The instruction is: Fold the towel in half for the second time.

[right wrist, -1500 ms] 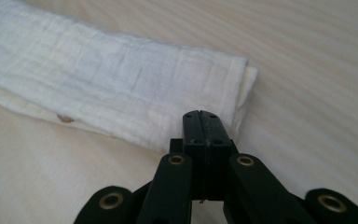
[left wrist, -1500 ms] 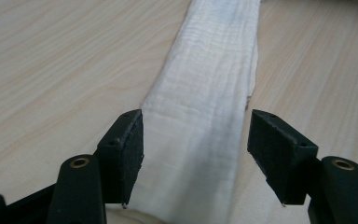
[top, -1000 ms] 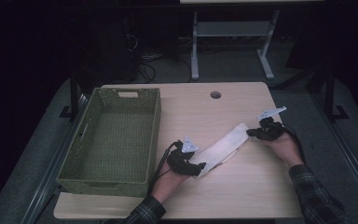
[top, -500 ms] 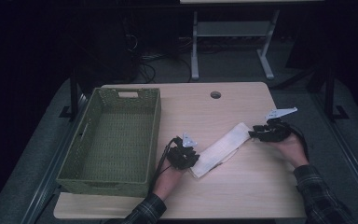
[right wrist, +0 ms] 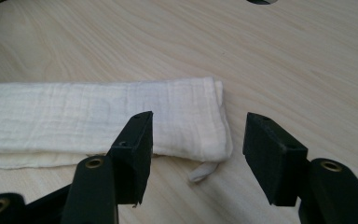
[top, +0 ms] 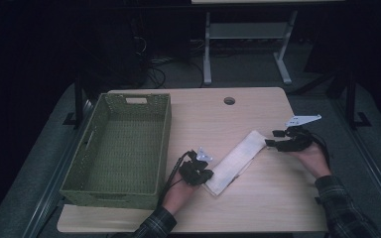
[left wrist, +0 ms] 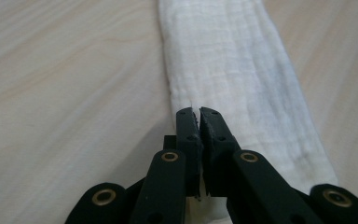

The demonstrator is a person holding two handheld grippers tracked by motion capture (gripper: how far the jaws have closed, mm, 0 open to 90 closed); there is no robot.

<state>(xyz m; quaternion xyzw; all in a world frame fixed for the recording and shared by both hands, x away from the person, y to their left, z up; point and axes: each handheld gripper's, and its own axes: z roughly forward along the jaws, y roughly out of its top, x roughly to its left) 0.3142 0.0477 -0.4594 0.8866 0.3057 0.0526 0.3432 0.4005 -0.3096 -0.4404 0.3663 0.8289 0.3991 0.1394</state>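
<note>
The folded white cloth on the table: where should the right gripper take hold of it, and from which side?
Grip the cloth at its short far end, coming in from the right gripper side, low along the table; the layered edge there is thick enough to pinch.

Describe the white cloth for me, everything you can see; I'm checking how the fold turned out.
The white folded cloth is a long, narrow strip of soft crinkled fabric lying flat and diagonal on the light wooden table. Its layers stack unevenly, with a small tail poking out at one end. The left gripper is shut on its near end; the right gripper, jaws just opening, stands apart at the far end.
</note>
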